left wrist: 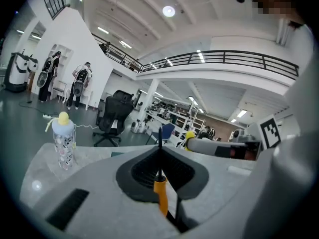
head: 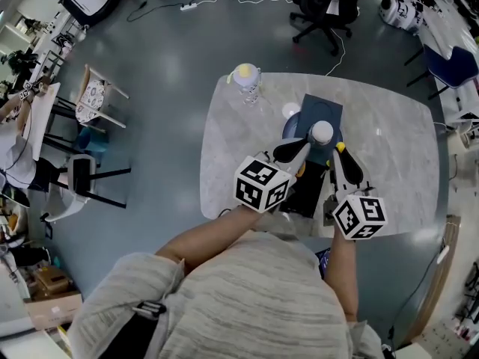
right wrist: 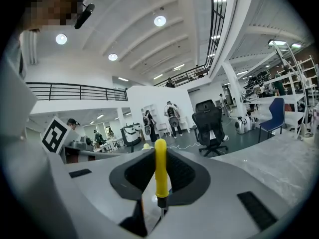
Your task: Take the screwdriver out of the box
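Observation:
In the left gripper view my left gripper (left wrist: 160,159) is shut on an orange-handled screwdriver (left wrist: 160,194); its thin black shaft sticks up past the jaw tips. In the right gripper view my right gripper (right wrist: 160,169) is shut on a yellow-handled screwdriver (right wrist: 160,171), handle upward. The head view shows both grippers, left (head: 299,150) and right (head: 342,154), held side by side above the table, over a black box (head: 308,191) near the front edge. The yellow handle (head: 340,147) shows at the right jaws. What lies inside the box is hidden by the grippers.
A grey marble-look table (head: 389,140) carries a dark blue flat piece (head: 322,111), a white round object (head: 322,132) and a baby bottle with a yellow top (head: 245,81), also in the left gripper view (left wrist: 63,138). Office chairs and people stand around the hall.

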Demonstrator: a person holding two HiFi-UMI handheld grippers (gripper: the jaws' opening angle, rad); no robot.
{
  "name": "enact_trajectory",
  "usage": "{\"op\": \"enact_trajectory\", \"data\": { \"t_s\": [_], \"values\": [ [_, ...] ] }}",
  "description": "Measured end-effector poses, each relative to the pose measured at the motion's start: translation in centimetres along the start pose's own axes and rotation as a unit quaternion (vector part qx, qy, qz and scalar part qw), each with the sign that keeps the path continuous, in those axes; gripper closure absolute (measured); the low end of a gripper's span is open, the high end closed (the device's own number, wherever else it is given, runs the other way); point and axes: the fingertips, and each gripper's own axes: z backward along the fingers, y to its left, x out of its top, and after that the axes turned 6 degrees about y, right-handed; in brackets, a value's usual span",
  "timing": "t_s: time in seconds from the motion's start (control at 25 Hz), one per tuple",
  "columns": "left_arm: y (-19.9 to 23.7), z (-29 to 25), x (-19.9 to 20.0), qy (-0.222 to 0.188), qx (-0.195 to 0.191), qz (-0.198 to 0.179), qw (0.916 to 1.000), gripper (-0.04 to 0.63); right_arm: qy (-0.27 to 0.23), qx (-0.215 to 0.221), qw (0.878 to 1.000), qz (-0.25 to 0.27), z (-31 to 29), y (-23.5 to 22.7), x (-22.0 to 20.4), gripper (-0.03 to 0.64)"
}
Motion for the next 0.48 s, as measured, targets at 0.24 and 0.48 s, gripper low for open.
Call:
{"op": "enact_trajectory", "data": {
  "t_s": [0.24,0.48],
  "values": [
    [-0.4,3.1,1.8,-0.023,-0.02,-0.059,0.9978,0.572,-0.023,0.028,0.999,0.008,0.8,2.5,1.8,0.551],
    [-0.7,5.0,2.1,-0.03,-0.058,-0.047,0.9968,0.572,-0.035,0.069,0.997,0.006,2.1,4.4,2.9,0.551]
  ]
}}
